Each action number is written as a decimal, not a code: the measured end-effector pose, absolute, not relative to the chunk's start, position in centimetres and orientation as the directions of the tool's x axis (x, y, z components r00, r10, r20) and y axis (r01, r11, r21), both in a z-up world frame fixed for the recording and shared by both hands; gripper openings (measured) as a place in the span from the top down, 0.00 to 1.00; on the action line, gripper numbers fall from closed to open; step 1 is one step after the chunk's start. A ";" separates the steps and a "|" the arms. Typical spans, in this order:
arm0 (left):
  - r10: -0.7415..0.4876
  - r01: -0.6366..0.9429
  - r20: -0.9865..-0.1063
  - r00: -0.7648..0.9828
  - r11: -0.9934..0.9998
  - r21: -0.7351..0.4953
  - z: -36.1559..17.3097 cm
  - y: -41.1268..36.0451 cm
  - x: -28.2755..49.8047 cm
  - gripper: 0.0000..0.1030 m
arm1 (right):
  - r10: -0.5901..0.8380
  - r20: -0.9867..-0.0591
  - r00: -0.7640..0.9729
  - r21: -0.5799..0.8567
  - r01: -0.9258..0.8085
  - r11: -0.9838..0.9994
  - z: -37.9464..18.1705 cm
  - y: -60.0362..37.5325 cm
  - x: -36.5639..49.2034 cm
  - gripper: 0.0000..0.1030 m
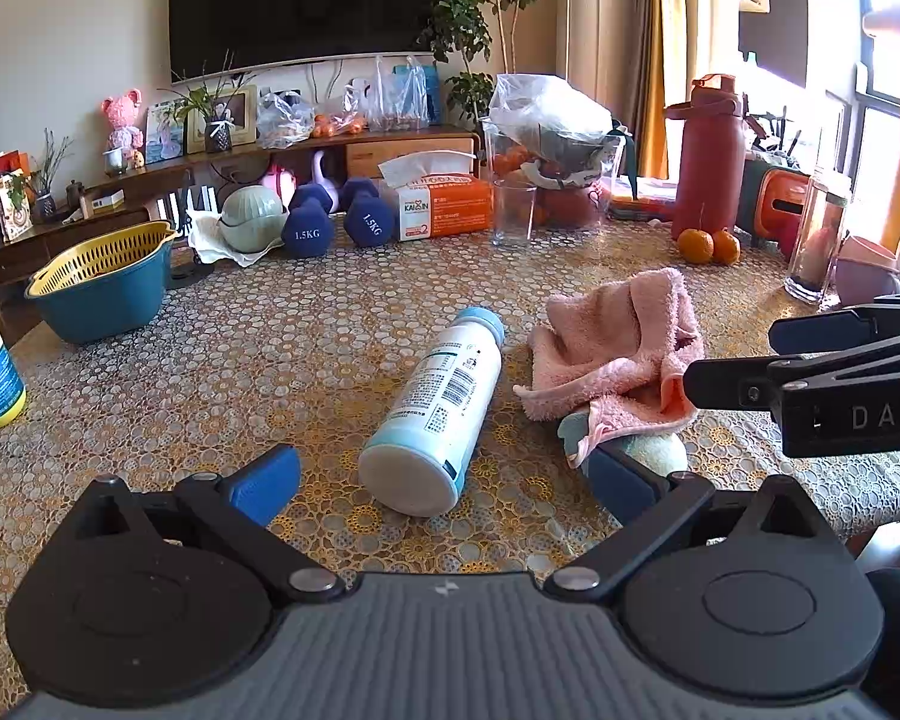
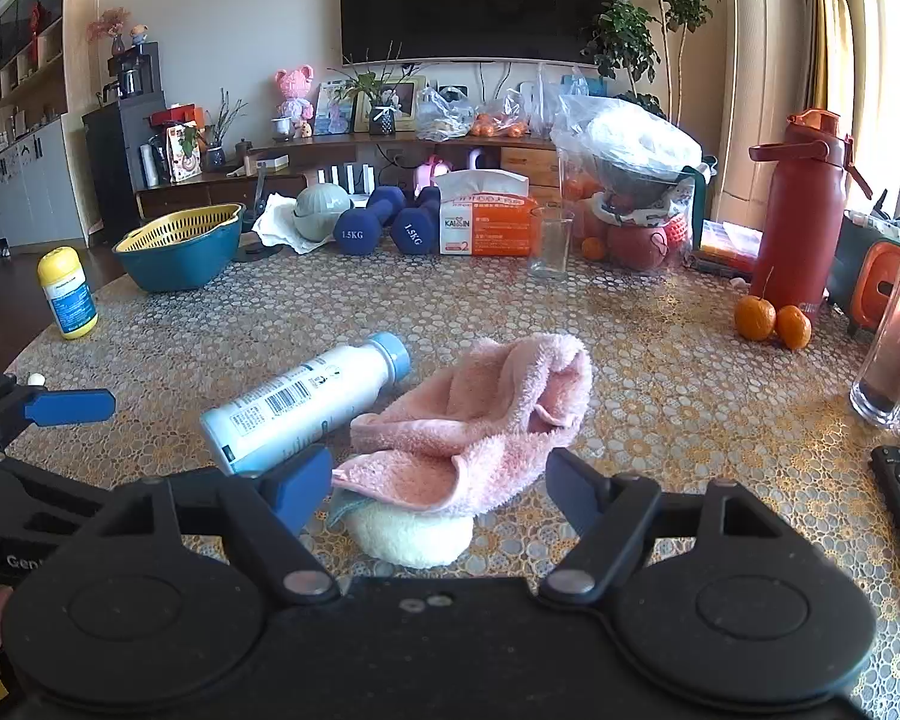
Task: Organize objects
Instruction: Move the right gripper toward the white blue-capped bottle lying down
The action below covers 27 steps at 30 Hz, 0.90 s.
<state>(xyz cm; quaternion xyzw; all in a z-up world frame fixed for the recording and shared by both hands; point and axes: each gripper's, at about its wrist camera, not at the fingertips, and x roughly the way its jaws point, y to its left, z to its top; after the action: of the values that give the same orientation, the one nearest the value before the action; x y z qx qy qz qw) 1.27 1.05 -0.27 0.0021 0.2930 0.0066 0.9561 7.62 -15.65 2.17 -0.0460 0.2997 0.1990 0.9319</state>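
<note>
I see the table (image 1: 270, 324) under its patterned gold cover, crowded along the far edge. The biggest item there is the red flask (image 2: 801, 222) at the right, then the blue basin (image 2: 180, 258) with a yellow strainer in it at the left, and the tissue box (image 2: 489, 219) and two blue dumbbells (image 2: 384, 222) between them. In the middle lies the pink towel (image 2: 480, 420), crumpled, draped partly over a pale round soft thing whose kind I cannot tell. Just left of the towel a white bottle (image 1: 435, 414) with a light-blue cap lies on its side, its base towards me. Two oranges (image 2: 771, 318) sit beside the flask.

My left gripper (image 1: 444, 480) is spread wide and holds nothing; the bottle's base lies between its fingers. My right gripper (image 2: 438, 489) is also wide open and empty, its fingers either side of the towel's near edge.
</note>
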 end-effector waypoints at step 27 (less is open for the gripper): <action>0.022 -0.008 -0.582 0.813 1.000 0.026 -2.2 2.0 2.0 0.00 | 0.437 -0.727 0.530 0.125 -0.524 0.843 0.4 -6.8 17.2 0.24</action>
<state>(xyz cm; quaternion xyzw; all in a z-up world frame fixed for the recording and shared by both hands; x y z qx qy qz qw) 1.95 2.00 -2.23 0.0112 0.3055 0.0078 0.9521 17.15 -6.82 0.42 -0.0543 0.3991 0.2752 0.8729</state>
